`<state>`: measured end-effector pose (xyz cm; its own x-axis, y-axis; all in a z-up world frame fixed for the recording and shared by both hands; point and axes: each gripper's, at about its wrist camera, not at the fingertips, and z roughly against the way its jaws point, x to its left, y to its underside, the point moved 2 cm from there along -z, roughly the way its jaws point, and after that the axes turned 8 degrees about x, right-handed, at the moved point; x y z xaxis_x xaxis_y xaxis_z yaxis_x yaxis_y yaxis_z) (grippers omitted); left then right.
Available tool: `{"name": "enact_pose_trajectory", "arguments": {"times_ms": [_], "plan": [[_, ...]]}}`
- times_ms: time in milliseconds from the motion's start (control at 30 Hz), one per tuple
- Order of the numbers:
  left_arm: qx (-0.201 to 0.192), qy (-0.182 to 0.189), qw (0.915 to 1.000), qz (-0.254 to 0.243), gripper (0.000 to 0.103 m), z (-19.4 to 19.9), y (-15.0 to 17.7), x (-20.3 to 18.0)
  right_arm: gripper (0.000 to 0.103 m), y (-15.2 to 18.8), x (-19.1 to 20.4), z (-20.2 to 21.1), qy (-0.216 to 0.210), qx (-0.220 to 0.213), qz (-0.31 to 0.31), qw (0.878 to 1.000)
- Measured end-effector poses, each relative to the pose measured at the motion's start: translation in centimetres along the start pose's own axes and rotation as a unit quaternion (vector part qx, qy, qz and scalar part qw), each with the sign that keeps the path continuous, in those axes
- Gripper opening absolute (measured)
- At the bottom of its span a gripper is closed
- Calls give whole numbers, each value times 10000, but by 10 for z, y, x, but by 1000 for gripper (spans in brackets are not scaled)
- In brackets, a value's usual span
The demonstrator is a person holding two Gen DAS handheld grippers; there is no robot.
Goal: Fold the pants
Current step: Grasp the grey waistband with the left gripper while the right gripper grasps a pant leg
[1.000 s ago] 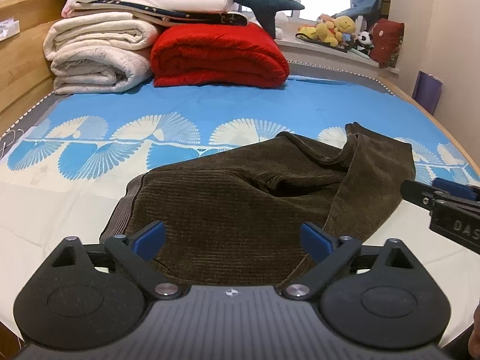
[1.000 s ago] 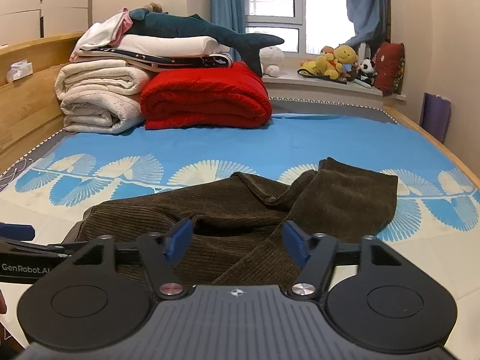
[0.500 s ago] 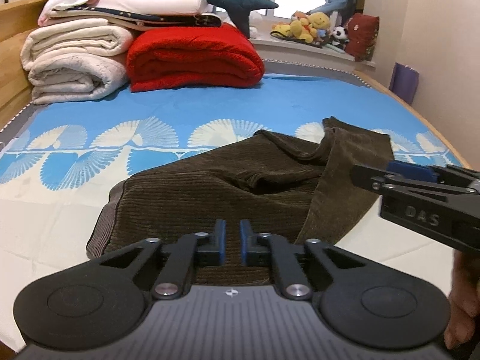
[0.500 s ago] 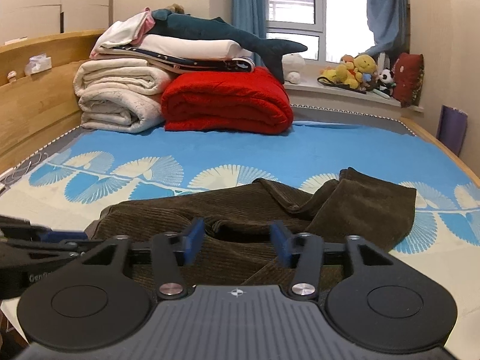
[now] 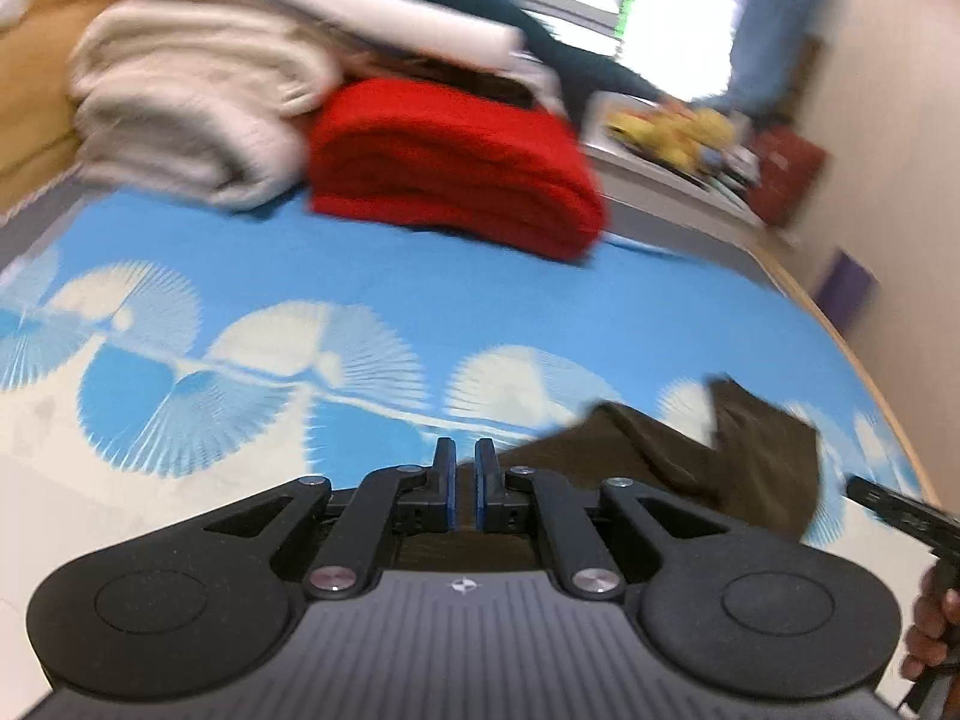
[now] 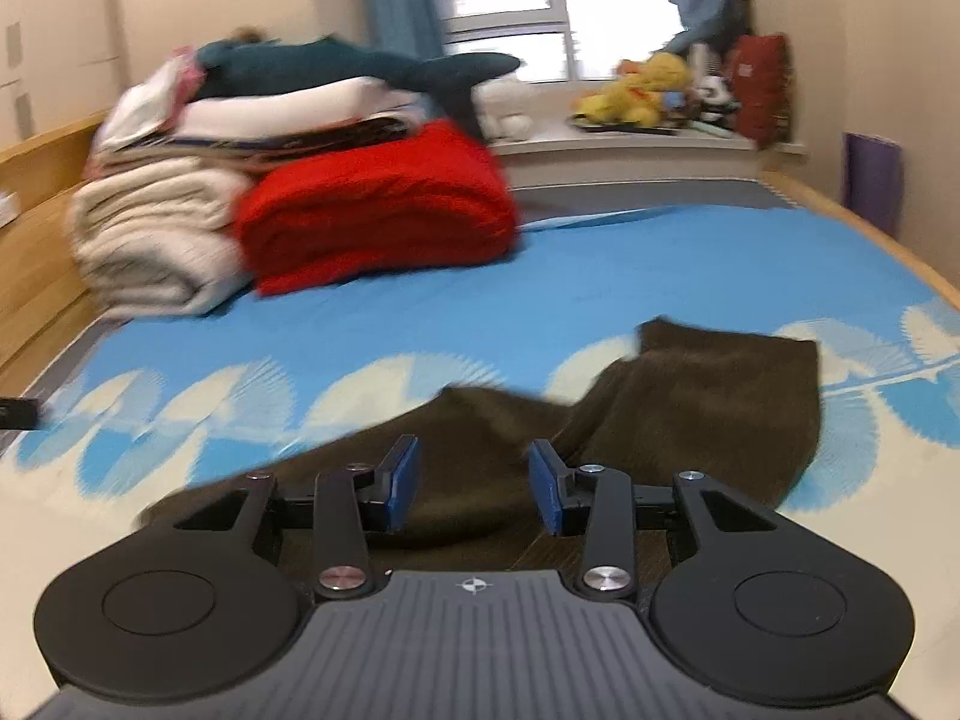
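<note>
Dark brown corduroy pants (image 6: pixel 690 396) lie crumpled on the blue and white bedsheet (image 6: pixel 600 276). In the left wrist view the pants (image 5: pixel 738 456) sit to the right of my left gripper (image 5: pixel 465 483), whose blue pads stand nearly together with a thin gap and nothing visibly between them. My right gripper (image 6: pixel 474 483) is open above the near part of the pants, its blue pads apart and empty. The right gripper's black body also shows at the right edge of the left wrist view (image 5: pixel 900 510). Both views are motion-blurred.
A folded red blanket (image 6: pixel 378 210) and a stack of cream and white bedding (image 6: pixel 156 234) with a plush shark (image 6: pixel 336 66) stand at the head of the bed. Stuffed toys (image 6: pixel 642 90) sit on the windowsill. A wooden bed rail (image 6: pixel 870 228) runs along the right.
My left gripper closed a second ago and has now swung left and tilted, so the pants sit at its right. My right gripper stays open and has tilted over the pants.
</note>
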<state>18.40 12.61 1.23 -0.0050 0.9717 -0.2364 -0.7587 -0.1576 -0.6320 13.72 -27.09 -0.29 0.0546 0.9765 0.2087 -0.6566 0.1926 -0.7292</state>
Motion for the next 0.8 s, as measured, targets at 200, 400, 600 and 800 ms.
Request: {"name": "enact_pose_trajectory", "arguments": {"times_ms": [200,400,600,800], "plan": [[1233,-736,9881,550,19,-80,13,71,47,-13,-48,-103,720,695,-178,9948],[1886,-311,9787,748,68,-134,25,99,64,1,-56,-183,870,1322,-206,9872],[2194,31,9699,1055,85,-168,38,112,75,9,-43,-222,952,1568,346,9824],[2255,-81,9700,903,85,-181,42,107,59,20,-46,-237,1427,1666,829,9721]]}}
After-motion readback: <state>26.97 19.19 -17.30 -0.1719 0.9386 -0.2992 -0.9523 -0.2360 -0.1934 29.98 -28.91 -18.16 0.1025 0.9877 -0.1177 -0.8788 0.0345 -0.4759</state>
